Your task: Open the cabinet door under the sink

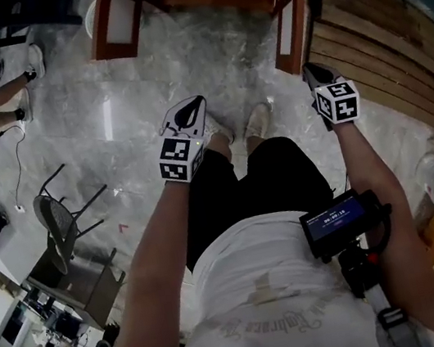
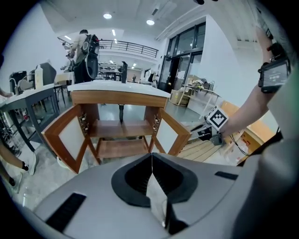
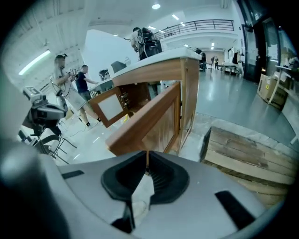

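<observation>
Left gripper (image 2: 152, 155): jaws pressed fully together, nothing held. Right gripper (image 3: 147, 163): jaws also meet tip to tip, empty. From the right gripper view, the nearer wood-framed door with a white panel (image 3: 149, 119) sits just past the tips. Its top rail runs away from the jaws, up and to the right in that view, back to its hinge post on the brown wooden cabinet with a white top (image 3: 182, 65). The gripper is close to the door's free edge but has no grip on it. From the left gripper view the cabinet is straight ahead and well apart from the tips, and the closed jaw line falls on the gap between the two doors. Door count: two, both open. The second matching door (image 2: 65, 137) is at the left in that view. Each leaf stands upright on its hinges and is swung outward, free edge towards the person, so the pair splay into a V. Inside are two wooden shelves (image 2: 119, 128) and one dark vertical pipe (image 2: 121, 112). In the head view both grippers hang over the grey marbled floor (image 1: 143, 82), one in front of each door. A slatted wooden platform (image 1: 383, 56) lies beside the right one.
</observation>
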{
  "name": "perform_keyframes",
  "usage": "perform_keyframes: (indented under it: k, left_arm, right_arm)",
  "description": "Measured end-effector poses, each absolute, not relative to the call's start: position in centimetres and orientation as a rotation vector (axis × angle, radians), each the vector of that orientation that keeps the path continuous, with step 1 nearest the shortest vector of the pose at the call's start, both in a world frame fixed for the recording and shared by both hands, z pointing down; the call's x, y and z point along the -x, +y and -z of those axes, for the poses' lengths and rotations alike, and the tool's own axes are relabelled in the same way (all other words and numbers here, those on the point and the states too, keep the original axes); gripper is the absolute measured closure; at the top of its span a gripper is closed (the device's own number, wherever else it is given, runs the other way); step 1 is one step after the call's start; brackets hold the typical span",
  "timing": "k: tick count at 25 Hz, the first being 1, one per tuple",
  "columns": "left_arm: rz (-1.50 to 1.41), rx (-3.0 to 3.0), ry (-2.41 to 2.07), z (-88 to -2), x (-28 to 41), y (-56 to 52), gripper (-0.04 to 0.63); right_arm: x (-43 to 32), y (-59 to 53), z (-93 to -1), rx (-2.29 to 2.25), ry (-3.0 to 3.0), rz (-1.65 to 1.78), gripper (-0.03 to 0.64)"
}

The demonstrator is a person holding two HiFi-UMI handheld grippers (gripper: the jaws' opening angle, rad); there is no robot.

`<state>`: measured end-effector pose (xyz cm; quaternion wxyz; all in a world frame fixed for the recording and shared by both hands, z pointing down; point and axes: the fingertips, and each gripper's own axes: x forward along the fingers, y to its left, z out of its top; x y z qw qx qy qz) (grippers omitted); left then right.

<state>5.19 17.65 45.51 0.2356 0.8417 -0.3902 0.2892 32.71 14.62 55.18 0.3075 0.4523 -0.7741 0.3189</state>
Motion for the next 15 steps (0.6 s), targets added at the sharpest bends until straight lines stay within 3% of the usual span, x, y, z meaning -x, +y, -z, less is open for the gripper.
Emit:
perform_keyframes:
  k: [15]
  left_arm:
    - [-0.712, -2.371, -0.949, -40.0, 0.9, 13.2, 0.584]
  right_arm:
    - [-26.8, 9.3, -40.9, -1.438, -2.096, -0.795, 0.594]
